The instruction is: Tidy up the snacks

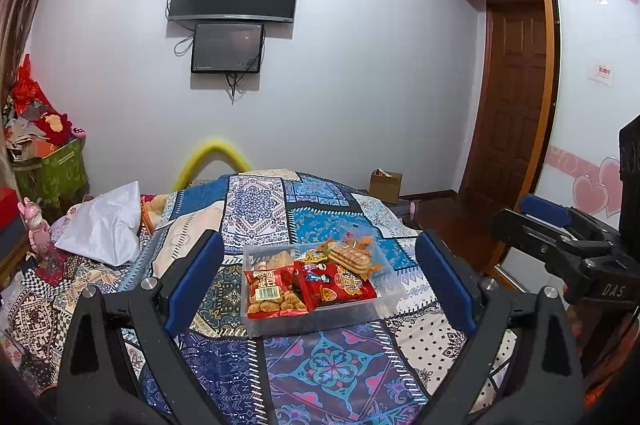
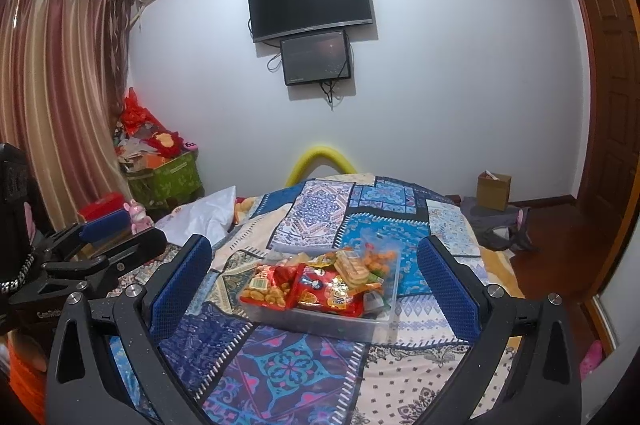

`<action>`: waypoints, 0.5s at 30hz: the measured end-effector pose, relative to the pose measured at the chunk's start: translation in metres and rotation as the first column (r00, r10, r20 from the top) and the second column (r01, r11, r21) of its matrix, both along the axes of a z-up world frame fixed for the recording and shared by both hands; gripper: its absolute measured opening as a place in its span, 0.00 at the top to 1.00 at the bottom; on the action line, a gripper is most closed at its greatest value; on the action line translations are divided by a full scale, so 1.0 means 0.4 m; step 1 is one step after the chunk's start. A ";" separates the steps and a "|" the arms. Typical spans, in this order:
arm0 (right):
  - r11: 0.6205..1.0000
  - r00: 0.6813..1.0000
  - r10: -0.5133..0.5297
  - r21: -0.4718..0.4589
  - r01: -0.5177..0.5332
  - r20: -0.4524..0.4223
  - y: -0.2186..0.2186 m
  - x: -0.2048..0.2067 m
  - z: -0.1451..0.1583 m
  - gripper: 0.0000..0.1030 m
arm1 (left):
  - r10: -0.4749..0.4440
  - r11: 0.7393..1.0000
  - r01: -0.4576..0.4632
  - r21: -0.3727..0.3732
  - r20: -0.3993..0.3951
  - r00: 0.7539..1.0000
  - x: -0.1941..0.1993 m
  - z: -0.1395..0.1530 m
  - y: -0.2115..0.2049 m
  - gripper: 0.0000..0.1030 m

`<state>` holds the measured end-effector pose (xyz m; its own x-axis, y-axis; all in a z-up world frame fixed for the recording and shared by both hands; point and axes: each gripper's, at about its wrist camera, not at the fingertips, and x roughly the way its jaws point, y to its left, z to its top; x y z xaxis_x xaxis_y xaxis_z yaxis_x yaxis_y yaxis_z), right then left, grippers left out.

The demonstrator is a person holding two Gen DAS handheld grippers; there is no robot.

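A clear plastic box (image 1: 372, 313) (image 2: 380, 323) sits on the patchwork bedspread (image 1: 320, 365) (image 2: 304, 365). Inside lie red snack packets (image 1: 276, 289) (image 2: 328, 291), a pack of biscuits (image 1: 352, 257) (image 2: 352, 269) and other small bags. My left gripper (image 1: 320, 281) hovers above the bed on the near side of the box, open, nothing between its blue pads (image 1: 192, 281). My right gripper (image 2: 316, 285) is also open and empty, held back from the box; in the left wrist view it shows at the right edge (image 1: 560, 237).
A white pillow (image 1: 104, 225) (image 2: 204, 213) lies at the bed's left. Piled bags and a green box (image 1: 52, 169) (image 2: 168, 177) stand by the curtain. A cardboard box (image 1: 386, 185) (image 2: 494, 191) rests on the floor near the wooden door (image 1: 512, 105).
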<state>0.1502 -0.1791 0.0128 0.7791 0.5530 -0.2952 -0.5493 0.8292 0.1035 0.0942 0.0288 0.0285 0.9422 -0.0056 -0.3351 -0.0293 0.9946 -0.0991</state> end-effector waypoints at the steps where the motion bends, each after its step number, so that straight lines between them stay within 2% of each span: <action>1: 1.000 1.000 -0.002 -0.001 0.002 0.001 0.000 0.000 0.000 0.00 | -0.002 1.000 0.002 0.001 -0.001 1.000 0.001 -0.001 -0.001 0.05; 11: 1.000 1.000 -0.003 -0.006 0.003 0.002 -0.001 -0.001 0.000 0.00 | -0.005 1.000 0.005 0.008 0.001 1.000 -0.004 -0.004 -0.004 0.05; 15: 1.000 1.000 -0.008 -0.008 0.008 0.002 -0.002 -0.002 0.001 0.00 | -0.001 1.000 0.001 0.012 0.000 1.000 -0.004 -0.005 -0.007 0.02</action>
<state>0.1493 -0.1799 0.0133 0.7841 0.5445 -0.2980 -0.5431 0.8342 0.0951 0.0927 0.0260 0.0267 0.9423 -0.0024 -0.3349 -0.0283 0.9958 -0.0870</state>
